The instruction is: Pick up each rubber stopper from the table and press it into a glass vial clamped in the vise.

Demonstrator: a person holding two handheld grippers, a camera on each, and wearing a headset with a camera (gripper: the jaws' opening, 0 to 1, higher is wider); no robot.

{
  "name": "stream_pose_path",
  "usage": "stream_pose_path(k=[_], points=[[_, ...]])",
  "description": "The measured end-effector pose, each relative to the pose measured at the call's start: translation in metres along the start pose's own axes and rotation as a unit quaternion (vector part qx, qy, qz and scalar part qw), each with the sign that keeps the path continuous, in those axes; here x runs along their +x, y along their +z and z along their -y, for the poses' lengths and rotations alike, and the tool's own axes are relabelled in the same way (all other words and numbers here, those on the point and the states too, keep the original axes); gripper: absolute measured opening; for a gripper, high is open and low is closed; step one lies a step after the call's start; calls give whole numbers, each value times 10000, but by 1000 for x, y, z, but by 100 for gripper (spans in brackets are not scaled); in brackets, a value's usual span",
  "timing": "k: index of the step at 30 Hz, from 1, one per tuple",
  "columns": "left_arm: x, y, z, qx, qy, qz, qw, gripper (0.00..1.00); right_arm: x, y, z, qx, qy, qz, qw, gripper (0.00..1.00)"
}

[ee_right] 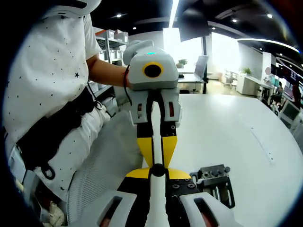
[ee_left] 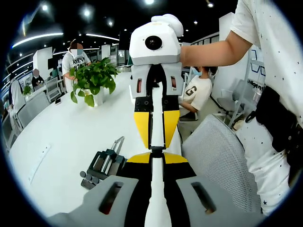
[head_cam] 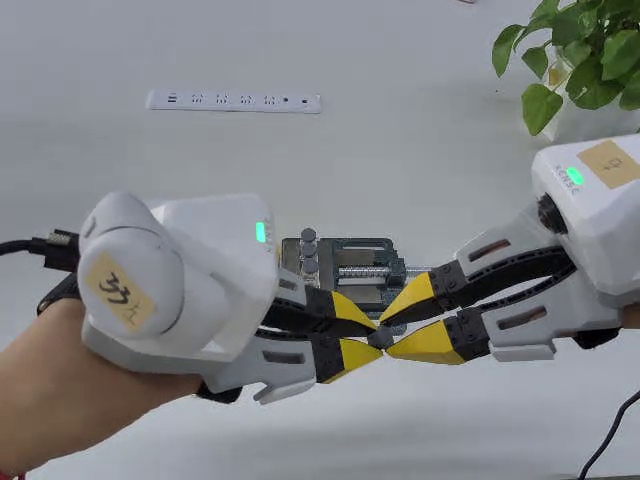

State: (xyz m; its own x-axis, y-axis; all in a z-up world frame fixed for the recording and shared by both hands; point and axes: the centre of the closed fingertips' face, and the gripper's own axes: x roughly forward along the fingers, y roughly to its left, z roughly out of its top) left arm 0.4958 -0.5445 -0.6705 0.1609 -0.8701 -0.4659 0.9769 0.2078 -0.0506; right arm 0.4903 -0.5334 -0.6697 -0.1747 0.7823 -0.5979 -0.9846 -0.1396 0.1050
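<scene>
— What could go wrong from here?

— The rubber stopper [head_cam: 380, 338] sits between two sets of tips that meet nose to nose. It is small and round. If one side lets go before the other has a square hold, it will likely pop out and roll off across the table [head_cam: 120, 190]. Just beyond the tips stands the vise [head_cam: 362, 262] with its glass vials [head_cam: 309, 250]. A stopper carried crooked could jam at a rim or push a vial sideways.

— And the jaws?

— The right gripper [head_cam: 390, 336] has its jaws drawn almost together, nipping the stopper. The left gripper [head_cam: 371, 337] is narrowed onto the same stopper and touches it. Whether it actually squeezes it, I cannot tell.
</scene>
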Motion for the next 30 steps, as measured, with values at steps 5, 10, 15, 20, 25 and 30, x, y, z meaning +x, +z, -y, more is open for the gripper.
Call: stream_pose_path(k=[5, 10, 15, 20, 25, 30], points=[[1, -3, 0, -34, 34, 39, 10000, 4, 4, -2, 1, 5, 26, -98, 9999, 5], [-1, -7, -3, -83, 108, 127, 9998, 7, 8, -1, 5, 23, 10, -181, 9998, 5], [-1, -12, -4, -110, 179, 177, 9996, 14, 10, 2, 11, 61, -11, -209, 9998, 5], [-6, -20, -8, -212, 272, 211, 9992, 17, 11, 6, 19, 98, -60, -283, 9995, 5], [-16, -30, -19, -389, 504, 305, 9975, 22, 11, 8, 36, 231, -256, -360, 9988, 5], [-25, -42, -31, -512, 728, 374, 9953, 26, 17, 9, 49, 260, -380, -479, 9978, 5]])
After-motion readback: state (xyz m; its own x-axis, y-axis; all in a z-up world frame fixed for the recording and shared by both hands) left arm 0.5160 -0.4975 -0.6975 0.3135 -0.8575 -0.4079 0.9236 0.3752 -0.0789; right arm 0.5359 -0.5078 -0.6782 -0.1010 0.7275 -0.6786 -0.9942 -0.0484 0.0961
